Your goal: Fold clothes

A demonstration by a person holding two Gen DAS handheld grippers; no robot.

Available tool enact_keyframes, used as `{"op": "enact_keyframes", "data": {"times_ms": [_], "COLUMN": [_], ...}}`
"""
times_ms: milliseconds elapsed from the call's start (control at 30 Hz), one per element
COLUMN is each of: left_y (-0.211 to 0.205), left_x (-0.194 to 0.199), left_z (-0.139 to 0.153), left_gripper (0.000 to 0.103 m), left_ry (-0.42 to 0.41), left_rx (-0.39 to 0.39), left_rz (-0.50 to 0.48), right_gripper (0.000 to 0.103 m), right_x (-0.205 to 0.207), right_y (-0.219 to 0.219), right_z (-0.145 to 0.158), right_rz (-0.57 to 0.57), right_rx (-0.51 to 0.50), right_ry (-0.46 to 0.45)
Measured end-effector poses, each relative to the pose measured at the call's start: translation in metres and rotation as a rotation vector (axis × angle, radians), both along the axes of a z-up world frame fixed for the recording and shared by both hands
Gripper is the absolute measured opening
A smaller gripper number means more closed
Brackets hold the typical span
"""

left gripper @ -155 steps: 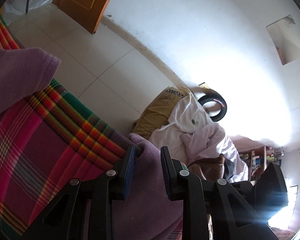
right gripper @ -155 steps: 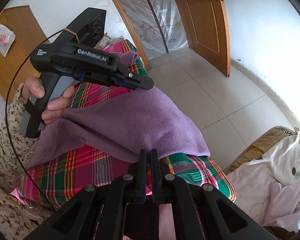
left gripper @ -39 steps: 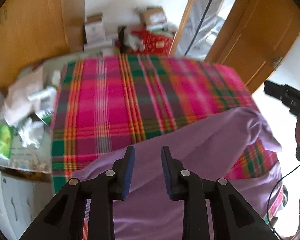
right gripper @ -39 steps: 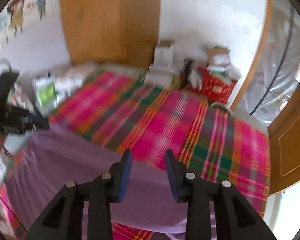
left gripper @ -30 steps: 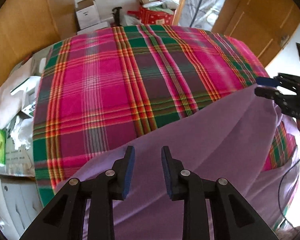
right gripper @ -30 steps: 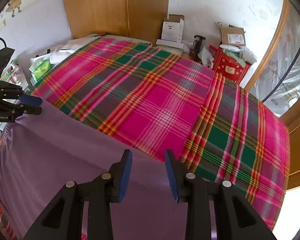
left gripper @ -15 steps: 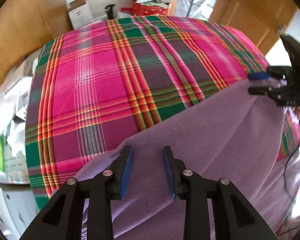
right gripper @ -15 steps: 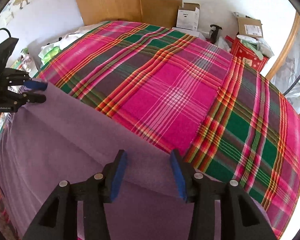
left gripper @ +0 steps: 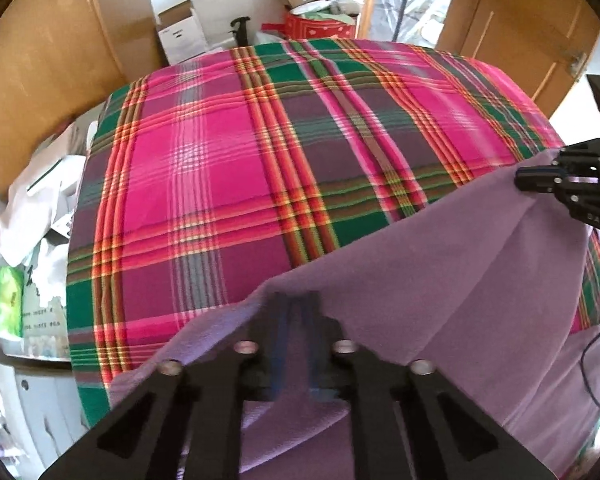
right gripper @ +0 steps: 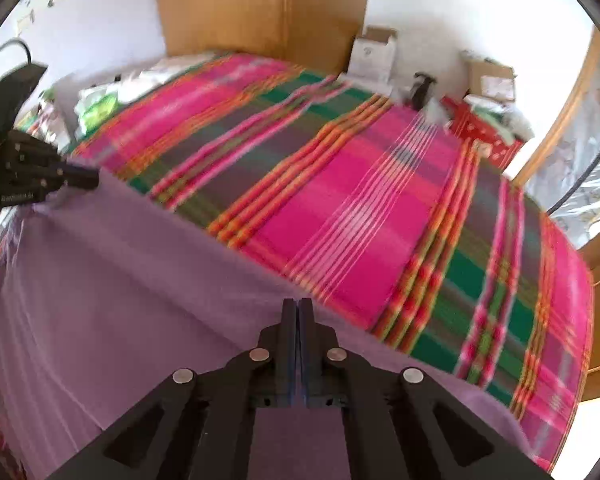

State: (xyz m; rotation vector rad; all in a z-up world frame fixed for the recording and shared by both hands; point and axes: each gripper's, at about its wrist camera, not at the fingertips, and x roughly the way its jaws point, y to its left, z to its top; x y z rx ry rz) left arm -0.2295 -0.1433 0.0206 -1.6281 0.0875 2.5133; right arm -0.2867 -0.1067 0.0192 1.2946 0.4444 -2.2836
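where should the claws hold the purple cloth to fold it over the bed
By the far edge of the purple cloth, one corner each, coming from the near side. That hem runs straight across the plaid bedspread, and the left claw and right claw are already shut there.

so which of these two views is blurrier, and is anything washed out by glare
The right wrist view is blurrier: the pink and green plaid bedspread smears into streaks, while its tool stays crisp. In the left wrist view the bedspread is sharp, but the tool shut on the purple fleece cloth is smeared. Both bend straight edges strongly; glare whitens only the right wrist view's lower right corner.
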Motion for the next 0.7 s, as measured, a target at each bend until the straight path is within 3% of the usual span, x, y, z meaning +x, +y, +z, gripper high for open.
{"op": "enact_keyframes", "data": {"times_ms": [300,533,633,667,700], "left_y": [-0.023,-0.032,-0.03,-0.03,-0.029], "left_x": [-0.007,-0.007,0.007,0.011,0.016], "left_z": [0.003,0.0,0.009,0.012,0.015], "left_gripper": [0.0,0.001,0.007,0.013,0.021], "left_ry": [0.053,0.05,0.082,0.093,0.104], "left_rx": [0.033,0.124,0.109,0.104,0.099], "left_rz": [0.125,0.106,0.066,0.052,0.039], "right_gripper": [0.0,0.0,0.002,0.004,0.014], "right_x": [-0.021,-0.03,-0.023,-0.02,-0.018], "right_y": [-0.007,-0.01,-0.012,-0.011,-0.011], "right_z": [0.011,0.004,0.003,0.004,0.005], "right_rz": [-0.105,-0.097,-0.044,-0.032,-0.017], "right_rx": [0.009,-0.049,-0.039,-0.037,-0.036], "right_ry": [0.111,0.042,0.011,0.015,0.014]}}
